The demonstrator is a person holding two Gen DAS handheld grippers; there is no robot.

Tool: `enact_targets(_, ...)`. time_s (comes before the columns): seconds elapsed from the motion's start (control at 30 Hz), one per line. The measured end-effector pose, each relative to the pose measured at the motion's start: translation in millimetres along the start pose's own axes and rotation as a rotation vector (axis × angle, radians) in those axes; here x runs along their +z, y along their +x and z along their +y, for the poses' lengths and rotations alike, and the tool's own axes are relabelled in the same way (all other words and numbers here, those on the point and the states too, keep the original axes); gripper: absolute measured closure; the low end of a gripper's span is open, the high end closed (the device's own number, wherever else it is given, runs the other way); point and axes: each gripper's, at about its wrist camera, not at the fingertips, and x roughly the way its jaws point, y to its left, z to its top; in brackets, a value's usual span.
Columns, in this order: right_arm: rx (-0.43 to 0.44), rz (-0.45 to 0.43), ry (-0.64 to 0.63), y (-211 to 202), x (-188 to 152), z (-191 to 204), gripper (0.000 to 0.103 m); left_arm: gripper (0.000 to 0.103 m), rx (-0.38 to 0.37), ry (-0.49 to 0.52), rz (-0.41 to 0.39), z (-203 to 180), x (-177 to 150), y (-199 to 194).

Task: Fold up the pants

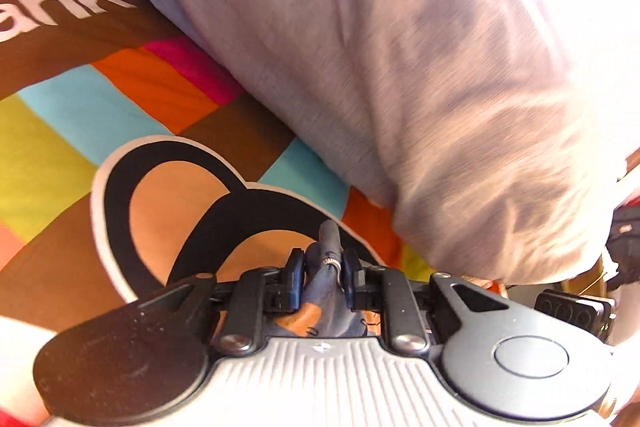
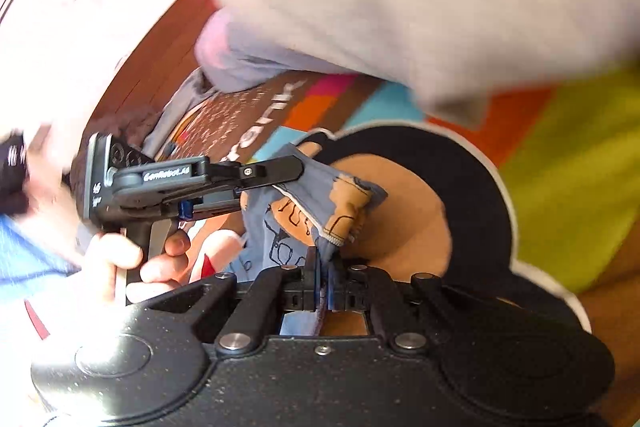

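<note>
The pants (image 2: 320,203) are small, blue-grey with tan patches and black line drawings, bunched between the two grippers above a bright patchwork bedspread. My left gripper (image 1: 323,269) is shut on a fold of the pants (image 1: 326,255); it also shows in the right wrist view (image 2: 280,171) from the side, clamping the fabric's upper edge. My right gripper (image 2: 325,267) is shut on the pants' lower edge, close to the left one. Most of the garment hangs below the jaws, hidden.
A large pale lilac cloth or pillow (image 1: 380,47) lies across the bedspread (image 1: 80,131) behind the grippers, and shows in the right wrist view (image 2: 400,7). A brown wooden bed edge (image 2: 160,59) lies at left. My hand (image 2: 132,259) holds the left gripper's handle.
</note>
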Motion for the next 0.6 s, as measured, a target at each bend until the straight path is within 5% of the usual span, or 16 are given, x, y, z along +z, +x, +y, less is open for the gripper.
enact_targets(0.2,0.048,-0.003,-0.294,-6,-5,47,0.101,0.076,-0.021,-0.028,-0.094,3,-18,-54)
enact_targets(0.27,0.066,0.015,-0.403,-5,-11,65,0.101,0.055,0.005,-0.058,-0.138,7,-28,-69)
enact_targets(0.33,0.081,0.04,-0.486,-2,-19,78,0.101,0.047,0.037,-0.092,-0.17,13,-38,-88)
enact_targets(0.6,0.101,0.182,-0.733,21,-48,115,0.101,0.044,0.195,-0.094,-0.2,8,-68,-123)
